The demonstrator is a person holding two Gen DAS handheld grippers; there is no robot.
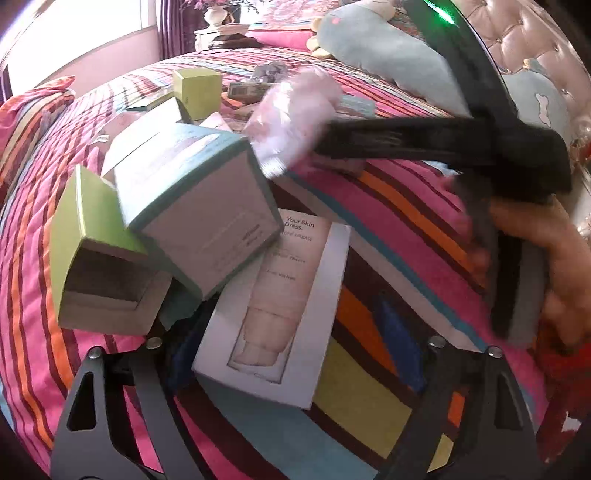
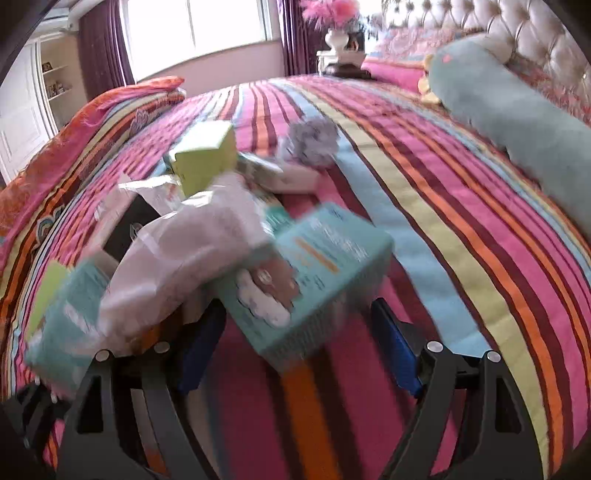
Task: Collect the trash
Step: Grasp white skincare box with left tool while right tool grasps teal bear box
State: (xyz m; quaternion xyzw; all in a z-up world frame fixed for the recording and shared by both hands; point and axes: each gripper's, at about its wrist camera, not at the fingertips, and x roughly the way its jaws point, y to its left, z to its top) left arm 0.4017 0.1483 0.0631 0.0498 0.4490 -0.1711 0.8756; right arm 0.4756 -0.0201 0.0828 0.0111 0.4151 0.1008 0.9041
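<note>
Trash lies in a heap on the striped bedspread (image 1: 388,229). In the left wrist view I see an open green box (image 1: 99,266), a teal-edged box (image 1: 199,206), a white skincare box (image 1: 277,314) and a clear plastic wrapper (image 1: 291,114). My left gripper (image 1: 295,350) is open over the white skincare box. My right gripper (image 1: 325,142) reaches in from the right, its tips at the plastic wrapper. In the right wrist view my right gripper (image 2: 295,354) is open, with a blurred teal box (image 2: 314,273) between its fingers and the white plastic wrapper (image 2: 184,251) to the left.
A second green box (image 2: 205,157), a grey crumpled ball (image 2: 312,142) and flat packets lie farther back. A long blue plush toy (image 2: 517,107) lies by the tufted headboard (image 2: 480,22). A folded quilt (image 2: 92,107) sits at the bed's left, a nightstand with a vase (image 2: 338,37) behind.
</note>
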